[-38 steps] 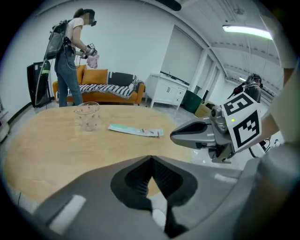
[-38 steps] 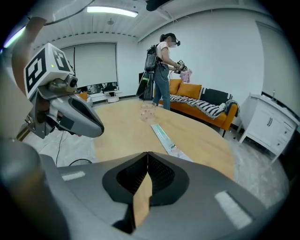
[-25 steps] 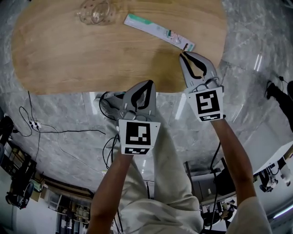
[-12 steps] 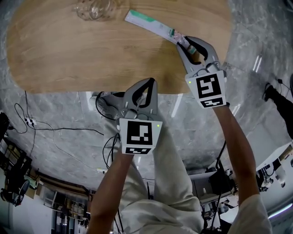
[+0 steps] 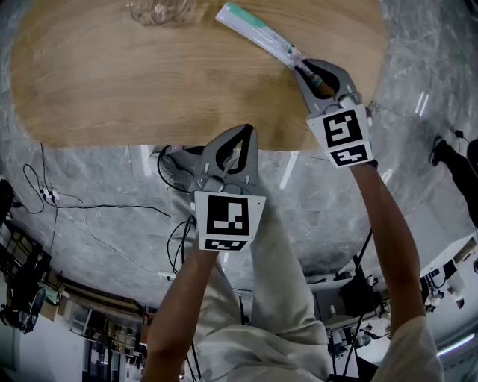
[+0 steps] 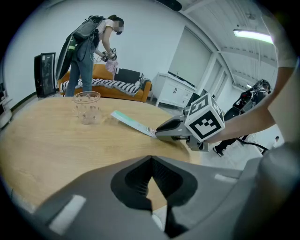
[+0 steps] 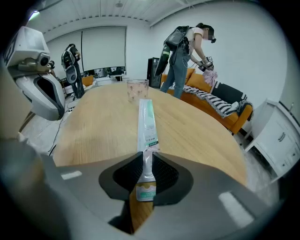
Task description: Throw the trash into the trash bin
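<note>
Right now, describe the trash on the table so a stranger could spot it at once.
On the wooden table, look right of the clear cup near the far edge. The long packet lies there, its near end between the jaws of the right gripper, which have just been closing. Unlike the round cup, it is a flat white-and-green strip.
</note>
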### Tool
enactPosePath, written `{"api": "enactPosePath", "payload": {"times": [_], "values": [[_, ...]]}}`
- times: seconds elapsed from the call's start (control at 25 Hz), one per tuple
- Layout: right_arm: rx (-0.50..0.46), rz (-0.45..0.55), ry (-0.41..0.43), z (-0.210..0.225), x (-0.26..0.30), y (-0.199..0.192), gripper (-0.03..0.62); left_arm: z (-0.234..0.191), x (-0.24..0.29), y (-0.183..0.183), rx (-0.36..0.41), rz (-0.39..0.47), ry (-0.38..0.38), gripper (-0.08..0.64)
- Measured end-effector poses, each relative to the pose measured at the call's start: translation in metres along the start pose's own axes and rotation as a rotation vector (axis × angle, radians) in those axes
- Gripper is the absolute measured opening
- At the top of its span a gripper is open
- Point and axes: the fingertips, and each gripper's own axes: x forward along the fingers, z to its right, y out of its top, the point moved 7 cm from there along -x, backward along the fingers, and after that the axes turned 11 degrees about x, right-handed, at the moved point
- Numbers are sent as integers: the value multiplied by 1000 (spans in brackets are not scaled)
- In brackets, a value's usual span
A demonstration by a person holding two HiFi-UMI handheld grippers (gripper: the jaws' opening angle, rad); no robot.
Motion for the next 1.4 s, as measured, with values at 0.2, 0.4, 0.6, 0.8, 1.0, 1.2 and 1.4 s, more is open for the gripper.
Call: {"api": "enactPosePath", "payload": {"times": [0.2, 0.4, 0.6, 0.8, 1.0, 1.2, 1.4], "values": [[25, 7, -8, -2, -7, -1, 83, 6, -4, 2, 9, 6, -14, 0], [17, 33, -18, -13, -19, 6, 81, 2, -10, 3, 16, 10, -21, 0], [26, 58, -10, -32, -30, 11, 81, -1, -21, -3, 28, 17, -25, 0], [27, 81, 7, -60, -35, 22, 81, -10, -40, -13, 37, 22, -21, 0], [12, 90, 32, -90, -41, 33, 81, -19, -62, -24, 31, 25, -10, 0], [-13, 103, 71, -124, -42, 49, 81, -35, -83, -39, 19, 29, 10, 0], [-41, 114, 107, -156, -38, 61, 81, -53, -100, -56, 6, 25, 24, 0]]}}
